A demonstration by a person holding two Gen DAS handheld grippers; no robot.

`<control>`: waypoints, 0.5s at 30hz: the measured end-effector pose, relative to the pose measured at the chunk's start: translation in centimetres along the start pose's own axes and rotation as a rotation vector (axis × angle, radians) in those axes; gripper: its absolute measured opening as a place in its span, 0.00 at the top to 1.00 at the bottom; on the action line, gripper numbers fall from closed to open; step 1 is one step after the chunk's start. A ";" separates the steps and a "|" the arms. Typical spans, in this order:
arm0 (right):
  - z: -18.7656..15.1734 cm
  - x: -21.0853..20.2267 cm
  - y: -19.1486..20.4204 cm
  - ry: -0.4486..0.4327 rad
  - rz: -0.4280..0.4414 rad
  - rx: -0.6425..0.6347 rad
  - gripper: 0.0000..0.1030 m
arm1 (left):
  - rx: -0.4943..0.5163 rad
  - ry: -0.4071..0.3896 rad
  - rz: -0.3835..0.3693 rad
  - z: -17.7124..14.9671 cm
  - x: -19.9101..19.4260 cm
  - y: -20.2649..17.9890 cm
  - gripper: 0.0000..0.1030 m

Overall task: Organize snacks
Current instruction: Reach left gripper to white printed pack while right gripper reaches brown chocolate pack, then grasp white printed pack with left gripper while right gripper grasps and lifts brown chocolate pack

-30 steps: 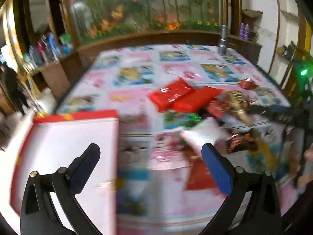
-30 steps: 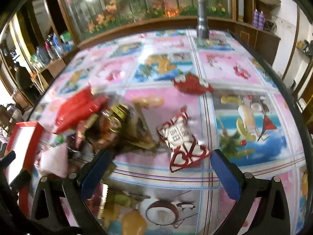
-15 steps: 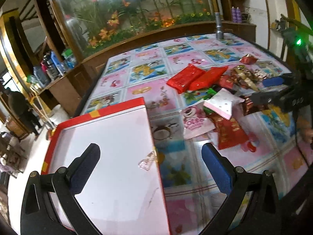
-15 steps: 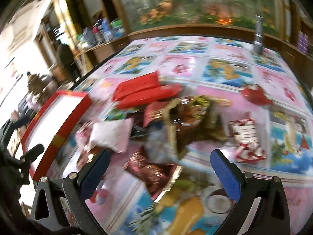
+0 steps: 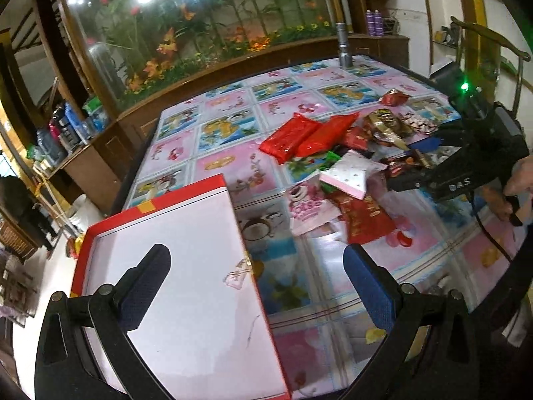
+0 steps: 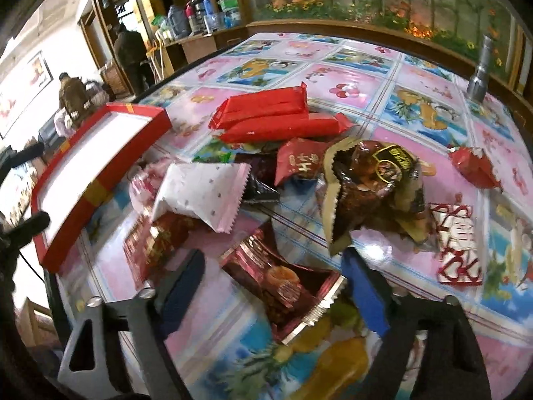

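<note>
1. Left wrist view: the left gripper (image 5: 256, 266) hangs wide open and holds nothing, its fingers straddling the right wall of the red box (image 5: 186, 280), which sits at the near left corner of the worktop (image 5: 233, 163). If it drops here, one finger could catch that wall and tip or shove the box toward the worktop edge.
2. Same view: the snack pile (image 5: 346, 166) lies well apart from the box, to its right. A packet carried across could slip and land on the glossy cloth short of the box.
3. Right wrist view: the right gripper (image 6: 273, 276) is also wide open and empty, poised around the dark red foil packet (image 6: 283, 283), which lies just beside the pile. The foil looks slick and thin; a pinch on its crimped edge alone may slide off.
4. Same view: the white dotted packet (image 6: 203, 193) and the brown-gold bag (image 6: 373, 193) are close by. I judge that a low sweep could drag them along or scatter the heap.
5. The two long red packs (image 6: 276, 116) overlap, so lifting one may pull the other.
</note>
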State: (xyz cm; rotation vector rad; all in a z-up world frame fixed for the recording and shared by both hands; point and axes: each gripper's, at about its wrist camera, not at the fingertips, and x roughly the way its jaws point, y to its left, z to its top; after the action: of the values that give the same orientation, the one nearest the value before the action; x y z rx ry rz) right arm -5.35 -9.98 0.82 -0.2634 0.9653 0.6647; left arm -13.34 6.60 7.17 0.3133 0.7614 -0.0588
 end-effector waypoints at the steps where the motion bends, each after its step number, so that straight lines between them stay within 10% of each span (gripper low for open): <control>1: -0.1 -0.2 -0.2 0.005 -0.005 -0.004 0.34 | 0.001 0.001 -0.014 0.1 0.0 -0.1 0.00; 6: -0.1 -0.8 -1.5 0.017 -0.003 0.028 0.57 | 0.009 0.009 -0.050 0.3 0.3 -1.0 0.00; 15: -1.6 -2.1 -1.2 0.049 0.001 0.057 0.61 | 0.006 -0.001 -0.078 0.9 0.0 -0.7 0.00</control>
State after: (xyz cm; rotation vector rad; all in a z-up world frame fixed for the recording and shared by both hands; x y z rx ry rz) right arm -6.49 -12.58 1.57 -0.2295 1.0294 0.6330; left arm -12.87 5.66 7.65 0.2887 0.7724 -0.1352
